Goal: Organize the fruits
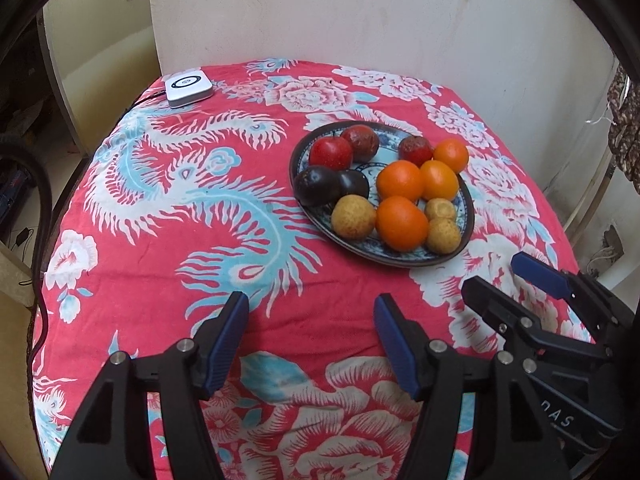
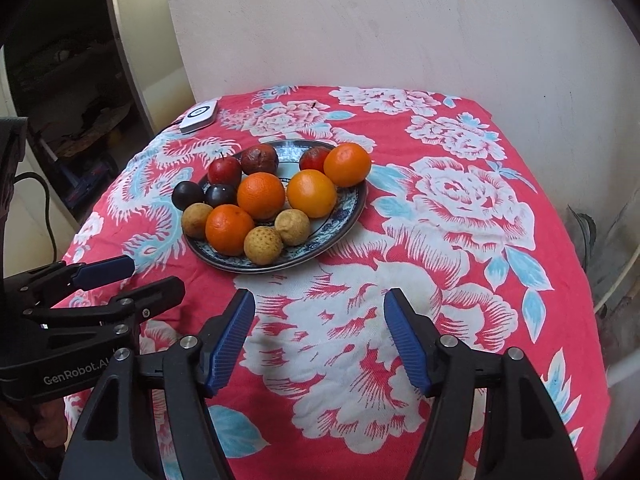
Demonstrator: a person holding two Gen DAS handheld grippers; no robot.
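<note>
floral red tablecloth [image 1: 168, 216], white device [image 1: 189, 87], wall [image 1: 360, 12]

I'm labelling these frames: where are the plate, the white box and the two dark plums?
plate [image 1: 467, 227], left wrist view, bare right rim.
white box [image 1: 188, 88], left wrist view, top face.
dark plums [image 2: 188, 195], right wrist view, left plum's front.

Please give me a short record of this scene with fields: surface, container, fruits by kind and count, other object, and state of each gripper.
surface: table with red flowered cloth
container: blue patterned plate
oranges: four, on the plate
brown-yellow round fruits: three
dark plums: two
red fruits: three
other object: white device, far corner
left gripper: open, empty
right gripper: open, empty
</note>
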